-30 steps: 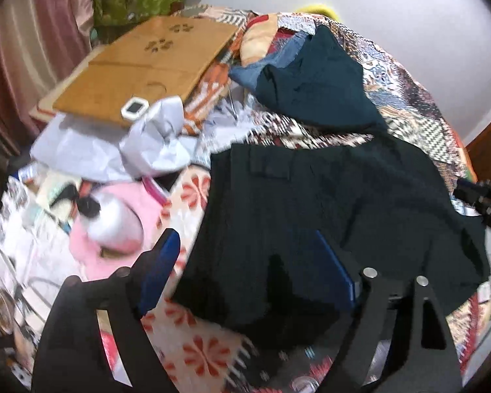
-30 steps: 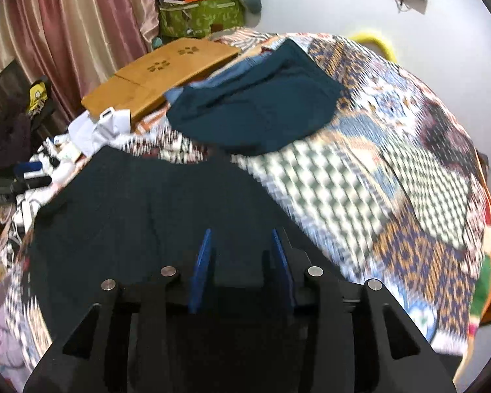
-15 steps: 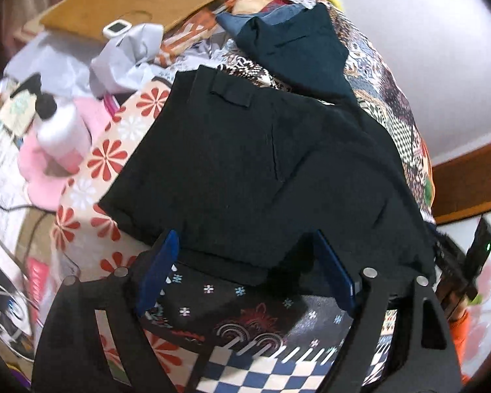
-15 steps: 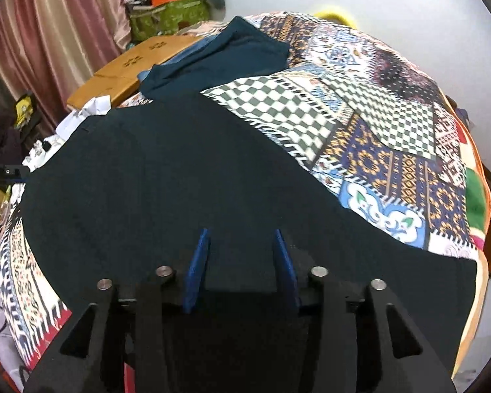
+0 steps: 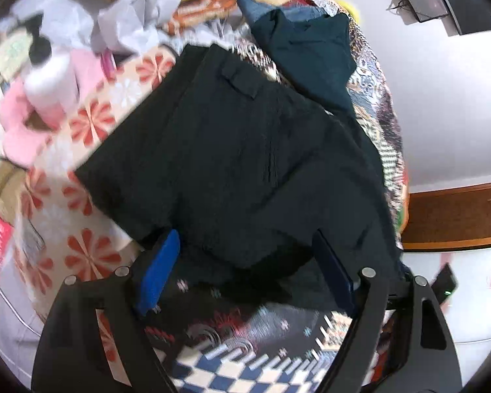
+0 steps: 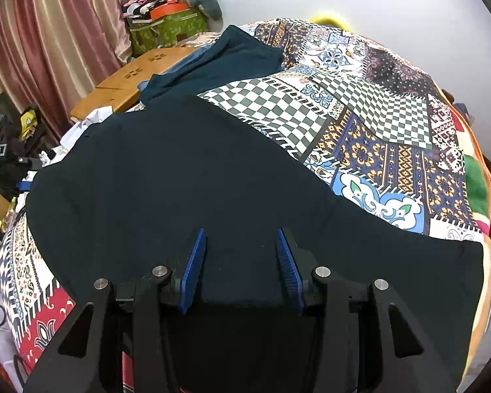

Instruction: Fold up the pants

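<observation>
The dark pants [image 6: 186, 177] lie spread on the patchwork bedspread [image 6: 392, 131]. The left gripper [image 5: 245, 262] stands wide open at their near edge. The right gripper [image 6: 242, 258], having just opened partway, hovers over the cloth, pinching nothing.

Left gripper [image 5: 245, 262] gapes wide; right gripper [image 6: 242, 262] half-parted, both angled down

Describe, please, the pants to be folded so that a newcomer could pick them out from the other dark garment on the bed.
On the patchwork bedspread, two dark garments lie. The pants are the larger, near-black one, spread flat nearest both grippers, with a flapped pocket. The teal garment lies bunched farther back by the wooden board.
</observation>
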Action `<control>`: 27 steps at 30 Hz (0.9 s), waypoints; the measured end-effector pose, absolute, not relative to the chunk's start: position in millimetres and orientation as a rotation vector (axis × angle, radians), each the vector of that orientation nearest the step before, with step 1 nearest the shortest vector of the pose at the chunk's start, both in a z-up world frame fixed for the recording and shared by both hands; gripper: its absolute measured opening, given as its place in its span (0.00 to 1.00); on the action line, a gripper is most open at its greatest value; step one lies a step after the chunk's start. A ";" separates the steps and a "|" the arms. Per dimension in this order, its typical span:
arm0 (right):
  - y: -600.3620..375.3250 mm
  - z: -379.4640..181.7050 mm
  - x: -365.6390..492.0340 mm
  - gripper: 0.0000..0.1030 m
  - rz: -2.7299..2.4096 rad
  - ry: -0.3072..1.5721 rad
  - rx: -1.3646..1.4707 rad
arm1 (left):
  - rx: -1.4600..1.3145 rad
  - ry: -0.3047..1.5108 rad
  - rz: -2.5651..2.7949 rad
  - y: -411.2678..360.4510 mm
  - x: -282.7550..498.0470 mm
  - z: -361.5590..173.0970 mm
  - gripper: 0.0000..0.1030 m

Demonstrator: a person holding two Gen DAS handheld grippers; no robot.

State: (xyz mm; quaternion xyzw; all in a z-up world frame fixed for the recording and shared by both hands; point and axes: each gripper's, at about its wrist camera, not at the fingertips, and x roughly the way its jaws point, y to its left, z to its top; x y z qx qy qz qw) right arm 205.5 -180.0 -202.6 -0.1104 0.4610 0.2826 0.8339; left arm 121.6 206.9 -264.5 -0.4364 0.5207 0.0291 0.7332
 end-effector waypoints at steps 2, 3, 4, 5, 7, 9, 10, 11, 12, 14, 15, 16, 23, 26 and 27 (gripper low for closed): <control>-180.1 -202.9 205.1 0.40 0.599 0.973 -0.234 | -0.981 1.129 0.068 206.9 117.9 -267.0 0.80; -180.3 -203.2 205.3 0.40 0.600 0.973 -0.232 | -0.984 1.122 0.072 206.8 118.0 -267.5 0.80; -180.7 -203.3 205.6 0.40 0.601 0.974 -0.228 | -0.990 1.116 0.079 206.2 119.8 -268.6 0.80; -181.1 -203.4 205.6 0.40 0.602 0.975 -0.225 | -0.994 1.114 0.075 205.4 122.8 -269.9 0.80; -181.4 -203.4 204.9 0.40 0.601 0.976 -0.220 | -0.959 1.122 0.090 203.2 131.1 -272.1 0.68; -181.5 -203.5 204.2 0.40 0.600 0.977 -0.215 | -0.858 1.146 0.153 199.7 138.3 -271.1 0.35; -181.6 -203.7 204.2 0.40 0.597 0.977 -0.214 | -0.815 1.147 0.179 198.8 140.5 -269.5 0.29; -182.1 -203.9 204.4 0.40 0.598 0.980 -0.208 | -0.780 1.139 0.200 197.8 140.9 -266.6 0.20; -183.0 -204.1 205.3 0.41 0.599 0.985 -0.200 | -0.740 1.123 0.216 196.8 140.0 -260.8 0.14; -185.1 -205.1 207.2 0.44 0.597 0.999 -0.180 | -0.680 1.084 0.232 197.4 133.3 -250.6 0.10; -186.0 -205.4 208.3 0.45 0.593 1.006 -0.171 | -0.638 1.057 0.245 197.3 129.0 -241.9 0.09; -187.2 -205.6 209.3 0.46 0.590 1.014 -0.163 | -0.599 1.028 0.260 197.5 124.0 -232.9 0.09; -193.9 -207.6 213.6 0.50 0.553 1.049 -0.151 | -0.496 1.040 0.241 198.3 113.6 -231.6 0.09; -192.5 -205.4 217.7 0.50 0.535 1.074 -0.150 | -0.513 1.090 0.218 196.0 114.5 -253.8 0.09; -189.8 -202.2 218.3 0.50 0.528 1.077 -0.160 | -0.519 1.097 0.212 193.6 114.6 -258.8 0.11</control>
